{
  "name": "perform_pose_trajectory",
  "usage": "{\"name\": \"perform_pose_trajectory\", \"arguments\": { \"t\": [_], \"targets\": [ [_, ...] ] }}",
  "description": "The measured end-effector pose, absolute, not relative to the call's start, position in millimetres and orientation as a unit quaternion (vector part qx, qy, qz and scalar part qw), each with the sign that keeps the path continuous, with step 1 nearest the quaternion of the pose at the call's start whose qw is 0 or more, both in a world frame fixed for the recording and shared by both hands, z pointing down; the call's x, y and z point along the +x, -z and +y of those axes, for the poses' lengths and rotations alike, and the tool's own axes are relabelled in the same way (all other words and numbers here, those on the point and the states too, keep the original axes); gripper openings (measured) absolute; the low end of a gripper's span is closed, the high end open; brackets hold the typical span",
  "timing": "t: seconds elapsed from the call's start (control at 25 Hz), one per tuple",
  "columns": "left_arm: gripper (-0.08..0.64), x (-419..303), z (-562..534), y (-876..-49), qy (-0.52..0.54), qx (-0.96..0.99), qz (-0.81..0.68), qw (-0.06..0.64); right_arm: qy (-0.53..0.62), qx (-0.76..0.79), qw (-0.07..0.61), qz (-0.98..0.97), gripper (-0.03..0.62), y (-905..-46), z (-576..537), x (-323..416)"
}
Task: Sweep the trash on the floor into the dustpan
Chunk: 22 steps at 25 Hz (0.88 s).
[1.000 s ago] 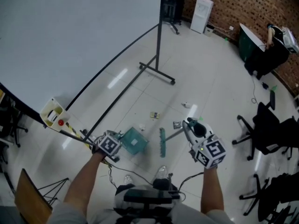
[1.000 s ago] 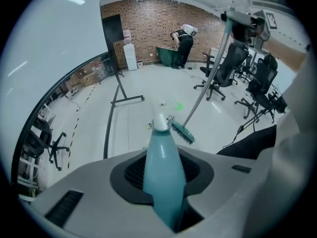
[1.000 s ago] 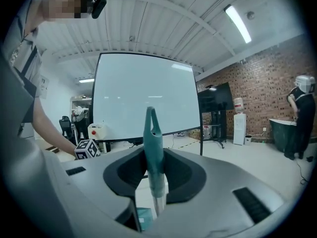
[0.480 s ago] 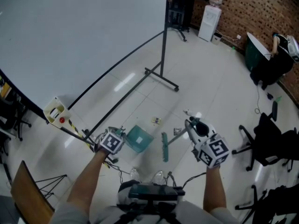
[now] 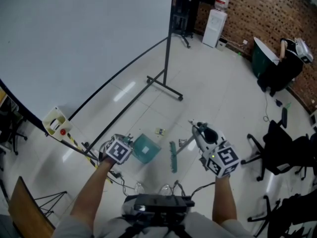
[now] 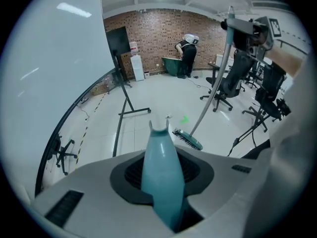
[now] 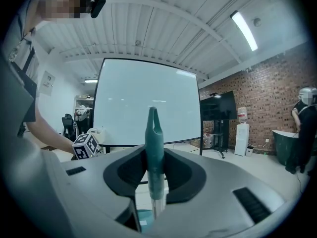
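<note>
Left hand: the bare forearm reaches forward from the bottom edge of the head view. The left gripper [image 5: 128, 144] tilts steeply down toward the floor, with its marker cube on top.
Left jaws: closed part-way and pressed on the tapered handle of the teal plastic dustpan [image 5: 146, 148]; the handle runs out between them.
Right hand: the forearm is raised on the other side. The right gripper [image 5: 201, 132] lies close to level and faces the screen.
Right jaws: clamped on the teal grip at the top of the broom with a silver shaft and teal bristle head [image 5: 172, 156] — the shaft slants down from them to the head.
Dustpan: held out ahead of the left gripper over the glossy pale tiled floor [image 5: 218, 83], its pan just left of the broom head. Whether it touches the floor cannot be told.
Trash: 1 small pale scrap [image 5: 159, 132] lies on the floor just beyond the dustpan, between it and the stand's foot.
Around: a large white screen on a black tube stand [image 5: 74, 43] fills the left side, and its foot crosses the floor ahead of both tools. A yellow-and-black striped strip [image 5: 74, 140] runs along the floor by the left gripper.
Far side: a red brick wall [image 5: 267, 9], a white water dispenser [image 5: 214, 15] and black office chairs [image 5: 282, 148] stand well apart from the tools.
Other person: stands bent over a dark green bin [image 6: 173, 66] by the brick wall.
</note>
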<state>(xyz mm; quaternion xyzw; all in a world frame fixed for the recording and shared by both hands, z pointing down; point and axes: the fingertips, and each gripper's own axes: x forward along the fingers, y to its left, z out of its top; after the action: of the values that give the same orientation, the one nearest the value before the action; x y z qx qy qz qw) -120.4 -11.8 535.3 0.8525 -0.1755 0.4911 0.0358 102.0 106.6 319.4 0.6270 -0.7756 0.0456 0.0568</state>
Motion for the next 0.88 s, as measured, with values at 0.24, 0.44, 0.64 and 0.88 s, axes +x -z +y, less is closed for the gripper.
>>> {"name": "perform_pose_trajectory", "arguments": {
  "t": [0.24, 0.44, 0.64, 0.88],
  "targets": [
    [0.103, -123, -18, -535, -0.503, 0.845, -0.179, 0.025, -0.044, 0.633, 0.057, -0.771, 0.096, -318, 105, 105],
    [0.103, -115, -18, -536, -0.491, 0.854, -0.171, 0.025, -0.043, 0.632, 0.057, -0.771, 0.097, -317, 102, 102],
    [0.103, -118, -24, -535, -0.493, 0.851, -0.177, 0.030, -0.044, 0.633, 0.057, -0.770, 0.097, -318, 99, 102],
    [0.103, -111, -23, -536, -0.486, 0.857, -0.168, 0.034, -0.042, 0.632, 0.058, -0.772, 0.097, -317, 96, 100]
  ]
}}
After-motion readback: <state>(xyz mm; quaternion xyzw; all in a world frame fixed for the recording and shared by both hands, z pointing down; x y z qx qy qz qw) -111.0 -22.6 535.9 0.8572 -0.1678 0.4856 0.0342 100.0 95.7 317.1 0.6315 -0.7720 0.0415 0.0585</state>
